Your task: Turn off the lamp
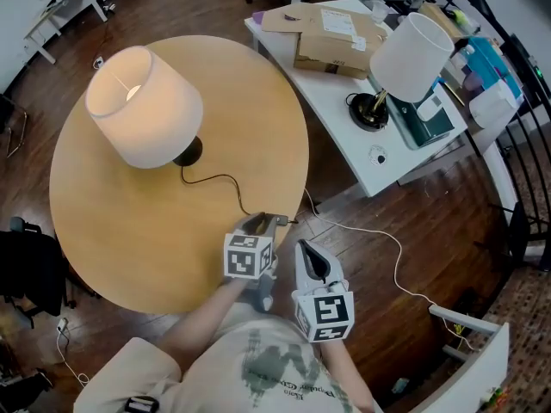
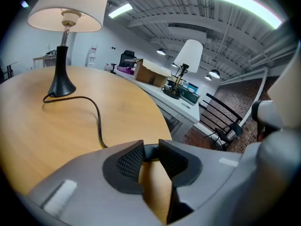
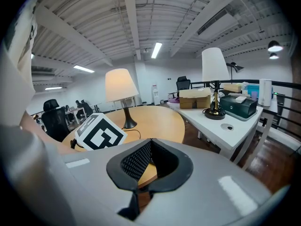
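Starting at the far left of the round bench (image 1: 103, 231), you have the lamp (image 1: 142, 106): upright on its dark base, white shade glowing, so it is lit and the task is not done. Its black cord (image 1: 219, 179) runs from the base across the wood to the near right edge.

Your left hand-held gripper (image 1: 263, 224) sits at that edge, angled down onto the cord. Its jaws stand spread, with a small dark block (image 2: 149, 152) between the tips. I judge this to be the inline switch, which would explain the placement. Whether the pads press on it cannot be made out.

Your right hand-held gripper (image 1: 305, 249) hangs just right of the left one, off the bench edge, jaws pressed together on nothing. It appears parked clear of the work.

A second lamp (image 1: 409, 54), unlit, stands on the white bench (image 1: 344, 144) at far right.
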Demonstrator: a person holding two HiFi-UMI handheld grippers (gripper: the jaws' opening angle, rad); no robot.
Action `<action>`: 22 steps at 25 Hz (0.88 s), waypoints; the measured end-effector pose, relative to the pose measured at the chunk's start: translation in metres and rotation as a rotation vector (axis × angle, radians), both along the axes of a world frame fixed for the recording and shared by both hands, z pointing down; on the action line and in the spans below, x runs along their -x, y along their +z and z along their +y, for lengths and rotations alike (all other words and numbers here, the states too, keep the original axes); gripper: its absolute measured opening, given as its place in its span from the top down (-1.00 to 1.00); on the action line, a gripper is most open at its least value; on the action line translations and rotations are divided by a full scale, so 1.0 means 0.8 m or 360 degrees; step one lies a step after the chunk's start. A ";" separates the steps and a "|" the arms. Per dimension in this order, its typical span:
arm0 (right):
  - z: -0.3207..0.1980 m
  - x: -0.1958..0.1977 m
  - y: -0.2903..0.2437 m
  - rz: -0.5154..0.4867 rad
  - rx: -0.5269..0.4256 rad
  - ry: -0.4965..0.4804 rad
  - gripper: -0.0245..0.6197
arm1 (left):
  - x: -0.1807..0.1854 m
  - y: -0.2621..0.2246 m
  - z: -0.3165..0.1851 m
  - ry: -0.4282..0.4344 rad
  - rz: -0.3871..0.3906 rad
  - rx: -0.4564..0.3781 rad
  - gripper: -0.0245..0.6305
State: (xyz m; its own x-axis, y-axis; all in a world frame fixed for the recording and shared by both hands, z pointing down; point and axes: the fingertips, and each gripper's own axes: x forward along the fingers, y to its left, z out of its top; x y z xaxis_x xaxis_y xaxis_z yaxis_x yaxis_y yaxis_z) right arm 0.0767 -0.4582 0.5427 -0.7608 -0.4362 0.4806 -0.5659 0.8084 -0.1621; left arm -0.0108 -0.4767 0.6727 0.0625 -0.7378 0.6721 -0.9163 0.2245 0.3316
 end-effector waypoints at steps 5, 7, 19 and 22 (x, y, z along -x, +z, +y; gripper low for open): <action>0.001 0.004 0.000 0.0000 0.0004 -0.0008 0.92 | 0.002 0.002 0.003 -0.0007 -0.0011 0.0025 0.72; 0.001 0.005 0.002 -0.0006 0.0011 -0.0005 0.92 | 0.002 0.002 0.002 -0.0011 -0.0019 0.0021 0.72; 0.022 0.010 -0.017 -0.0072 -0.0045 -0.0021 0.92 | 0.009 -0.059 0.027 -0.0043 -0.0123 -0.0181 0.73; 0.041 0.013 -0.028 -0.0112 -0.0079 -0.0046 0.92 | 0.017 -0.094 0.046 -0.0075 -0.0203 -0.0293 0.73</action>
State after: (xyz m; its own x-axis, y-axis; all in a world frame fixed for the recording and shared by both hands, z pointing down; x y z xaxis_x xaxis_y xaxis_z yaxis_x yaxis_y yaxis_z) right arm 0.0667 -0.4257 0.5205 -0.8045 -0.4357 0.4037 -0.5310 0.8321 -0.1600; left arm -0.0247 -0.4396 0.5973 -0.0519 -0.8489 0.5260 -0.9434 0.2145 0.2531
